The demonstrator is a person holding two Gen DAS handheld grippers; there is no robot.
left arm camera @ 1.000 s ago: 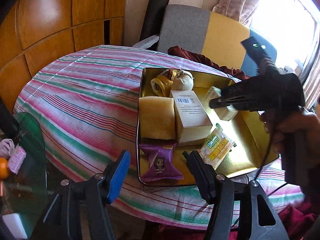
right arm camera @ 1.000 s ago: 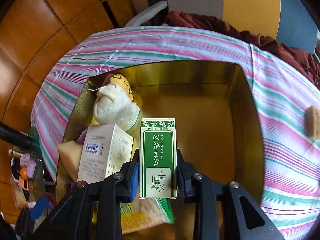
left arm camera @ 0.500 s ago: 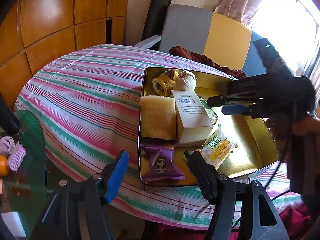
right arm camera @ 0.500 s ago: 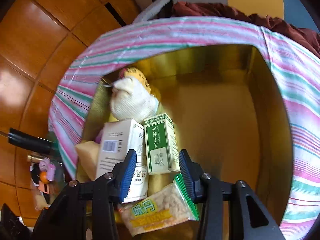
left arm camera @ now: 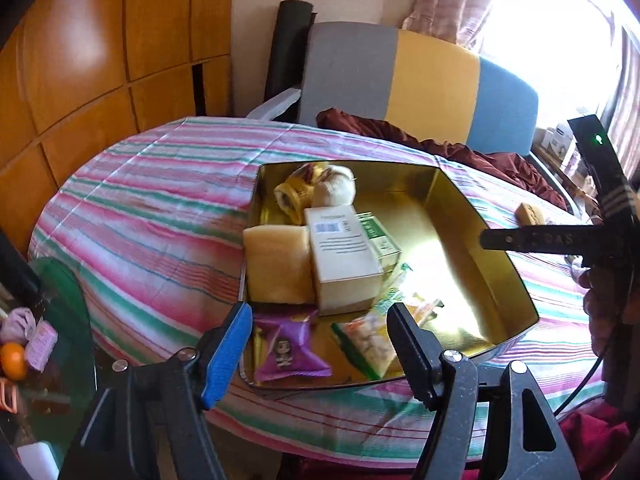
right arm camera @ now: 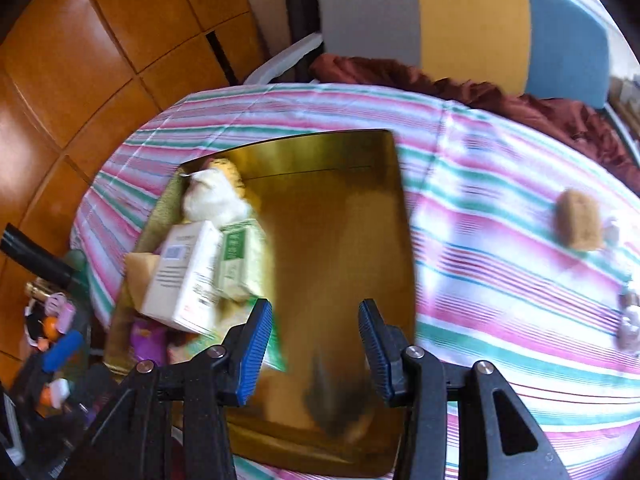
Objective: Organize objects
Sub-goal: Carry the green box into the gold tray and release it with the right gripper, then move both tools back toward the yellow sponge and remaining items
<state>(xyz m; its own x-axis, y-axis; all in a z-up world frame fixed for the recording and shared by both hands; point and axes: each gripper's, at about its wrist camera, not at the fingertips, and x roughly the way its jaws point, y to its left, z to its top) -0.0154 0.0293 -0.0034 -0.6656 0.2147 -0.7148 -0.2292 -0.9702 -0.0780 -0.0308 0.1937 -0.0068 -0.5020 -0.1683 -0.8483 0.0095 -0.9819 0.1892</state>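
Gold tin [left arm camera: 472,216] sits mid-tablecloth [left arm camera: 152,216], its white box [left arm camera: 344,256] and green carton [left arm camera: 378,236] packed at nine o'clock, the purple sachet [left arm camera: 290,350] clear only from the left gripper [left arm camera: 320,344], opening on nothing, while the right gripper [right arm camera: 316,344], parted and empty, alone shows the brown sponge [right arm camera: 578,220] at two o'clock.

Both wrist views down onto tin [left arm camera: 460,208]

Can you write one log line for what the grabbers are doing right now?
left gripper: jaws opening, empty | right gripper: jaws open, empty | green box: in gold tin beside white box
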